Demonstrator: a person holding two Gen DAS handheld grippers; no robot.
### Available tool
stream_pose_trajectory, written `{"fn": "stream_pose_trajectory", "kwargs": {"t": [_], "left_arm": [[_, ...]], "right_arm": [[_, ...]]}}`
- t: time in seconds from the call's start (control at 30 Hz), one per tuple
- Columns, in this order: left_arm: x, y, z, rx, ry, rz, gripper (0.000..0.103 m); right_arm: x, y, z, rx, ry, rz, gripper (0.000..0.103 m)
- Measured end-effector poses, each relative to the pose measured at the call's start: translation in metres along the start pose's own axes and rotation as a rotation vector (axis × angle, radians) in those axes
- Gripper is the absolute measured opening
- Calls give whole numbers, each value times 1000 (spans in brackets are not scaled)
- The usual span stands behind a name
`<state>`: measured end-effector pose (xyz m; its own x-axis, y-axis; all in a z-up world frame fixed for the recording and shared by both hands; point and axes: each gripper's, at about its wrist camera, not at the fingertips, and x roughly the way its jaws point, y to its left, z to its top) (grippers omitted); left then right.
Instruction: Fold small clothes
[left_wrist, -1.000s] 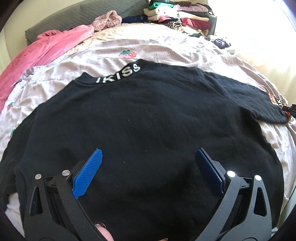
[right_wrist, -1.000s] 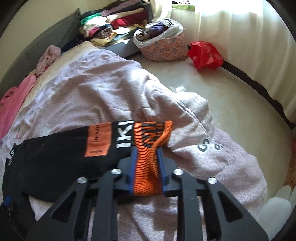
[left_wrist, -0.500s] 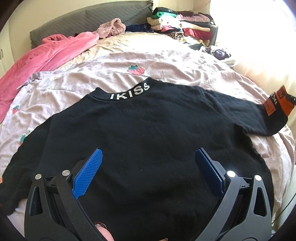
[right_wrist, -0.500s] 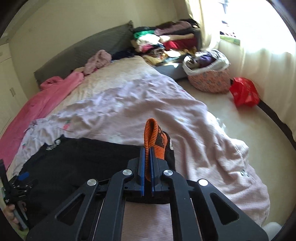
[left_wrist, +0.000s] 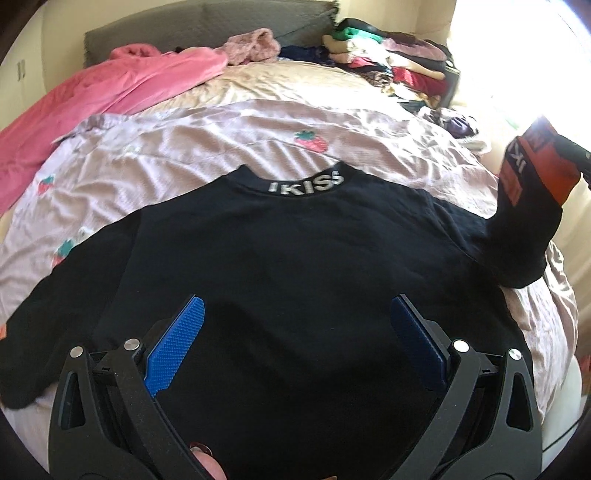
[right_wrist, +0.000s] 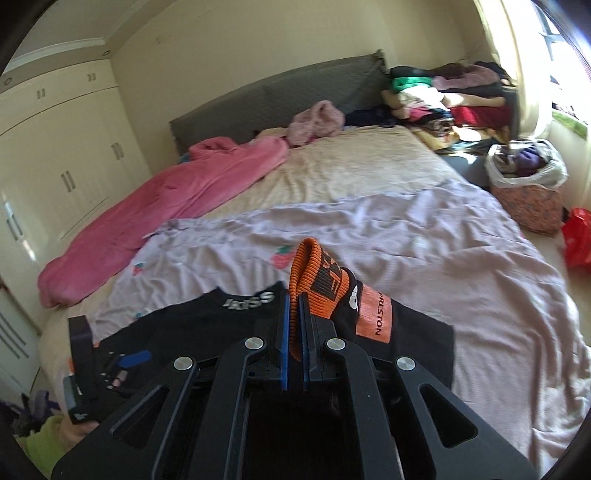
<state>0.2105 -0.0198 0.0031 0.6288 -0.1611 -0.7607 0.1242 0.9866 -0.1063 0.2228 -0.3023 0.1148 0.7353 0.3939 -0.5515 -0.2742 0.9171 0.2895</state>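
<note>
From the left wrist, the left gripper (left_wrist: 295, 332) hovers with fingers spread wide and empty over the black sweatshirt (left_wrist: 288, 266), which lies flat across the near edge of the bed (left_wrist: 332, 88) on a lilac strawberry sheet (left_wrist: 207, 147). Its right sleeve (left_wrist: 524, 229) is lifted near the bed's right edge.

From the right wrist, the right gripper (right_wrist: 293, 332) has its fingers clamped on the sleeve's orange cuff (right_wrist: 314, 273), held above the sweatshirt.

Black left gripper (left_wrist: 293, 338) — blue ribbed pads, silver screws.
</note>
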Motion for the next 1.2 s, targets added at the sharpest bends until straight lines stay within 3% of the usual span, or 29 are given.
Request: {"fn": "stream_pose_trajectory", "kwargs": {"t": [0.27, 0.5, 0.67, 0.8, 0.87, 1.07, 1.2], "left_arm": [[-5, 24, 0, -62, 2, -27, 94], [-2, 19, -3, -73, 5, -60, 94], [3, 17, -4, -102, 20, -108, 85], [10, 9, -3, -123, 46, -160, 76], [17, 2, -2, -134, 69, -196, 72], [46, -11, 2, -246, 143, -310, 51], [59, -16, 7, -313, 175, -367, 50]], "right_arm": [[47, 60, 8, -36, 33, 109, 4], [58, 63, 3, -25, 28, 134, 8], [55, 53, -3, -29, 31, 89, 11], [54, 36, -15, -45, 61, 27, 23], [54, 28, -24, -62, 78, -12, 24], [41, -4, -53, -53, 91, -88, 27], [28, -26, -67, -25, 81, -118, 27]]}}
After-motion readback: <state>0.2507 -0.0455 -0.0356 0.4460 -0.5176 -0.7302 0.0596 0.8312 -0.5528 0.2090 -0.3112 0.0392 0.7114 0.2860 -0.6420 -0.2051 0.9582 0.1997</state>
